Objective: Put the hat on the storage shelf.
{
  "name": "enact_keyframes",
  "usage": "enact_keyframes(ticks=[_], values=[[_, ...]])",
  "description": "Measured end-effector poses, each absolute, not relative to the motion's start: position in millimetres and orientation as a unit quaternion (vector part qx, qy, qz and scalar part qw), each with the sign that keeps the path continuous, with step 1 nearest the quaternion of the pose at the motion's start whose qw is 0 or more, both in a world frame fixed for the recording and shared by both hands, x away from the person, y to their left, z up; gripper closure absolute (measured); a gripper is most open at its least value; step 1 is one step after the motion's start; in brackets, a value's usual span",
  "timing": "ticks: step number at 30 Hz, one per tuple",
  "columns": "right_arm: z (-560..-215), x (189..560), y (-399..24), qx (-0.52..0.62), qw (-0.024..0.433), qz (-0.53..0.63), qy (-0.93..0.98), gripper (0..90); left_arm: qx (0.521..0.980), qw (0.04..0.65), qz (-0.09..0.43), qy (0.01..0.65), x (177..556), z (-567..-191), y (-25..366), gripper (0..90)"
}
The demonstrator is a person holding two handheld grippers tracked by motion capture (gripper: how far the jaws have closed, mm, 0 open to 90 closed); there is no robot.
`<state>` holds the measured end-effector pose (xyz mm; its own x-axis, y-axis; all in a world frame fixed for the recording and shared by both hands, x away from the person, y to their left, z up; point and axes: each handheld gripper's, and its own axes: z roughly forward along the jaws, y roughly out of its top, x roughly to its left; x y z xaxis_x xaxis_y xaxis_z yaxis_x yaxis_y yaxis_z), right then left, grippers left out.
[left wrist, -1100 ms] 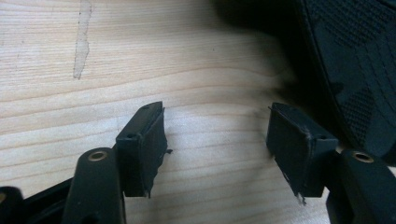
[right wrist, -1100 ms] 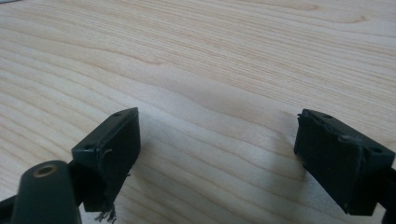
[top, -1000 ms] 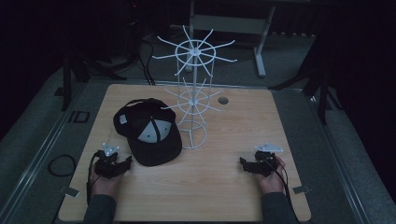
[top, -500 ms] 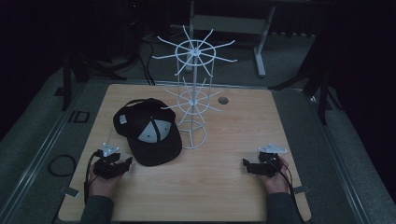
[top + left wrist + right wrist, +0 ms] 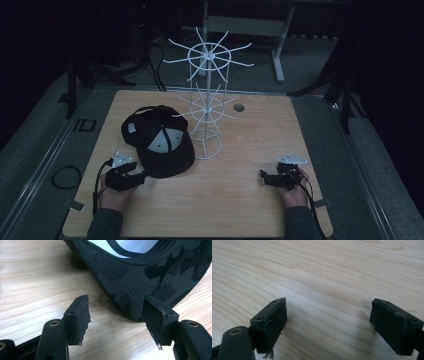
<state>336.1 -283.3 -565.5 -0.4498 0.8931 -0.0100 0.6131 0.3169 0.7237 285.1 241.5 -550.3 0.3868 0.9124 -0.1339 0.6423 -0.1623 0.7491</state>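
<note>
A black cap (image 5: 160, 142) with white panels lies upside down on the wooden table (image 5: 240, 200), left of centre. Its dark patterned brim (image 5: 140, 282) points toward my left gripper (image 5: 142, 176), which rests on the table at the brim's edge. That gripper (image 5: 116, 315) is open, the brim's tip just ahead of its jaws and nothing between them. A white wire rack (image 5: 207, 100) with radiating hooks stands upright beside the cap. My right gripper (image 5: 262, 177) lies at the table's right front, open (image 5: 328, 322) over bare wood.
A second dark cap (image 5: 136, 122) seems to lie partly under the first one. A small round hole (image 5: 239, 107) is in the table behind the rack. Table legs and cables (image 5: 65, 177) lie on the grey floor around.
The right hand and gripper have slid slightly toward the front edge. The left gripper, the caps and the rack have stayed put.
</note>
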Motion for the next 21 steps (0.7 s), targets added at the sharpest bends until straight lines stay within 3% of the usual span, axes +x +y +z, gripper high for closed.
enact_keyframes(ticks=[13, 21], values=[[-565, 336, -283, 0.483, 0.211, 0.332, 0.782, 14.1, 0.742, 0.403, 0.129, 0.52, 301, -560, 235, 39.7], [-565, 336, -283, 0.484, 0.211, 0.332, 0.782, 14.1, 0.752, 0.401, 0.127, 0.507, 309, -559, 226, 42.3]])
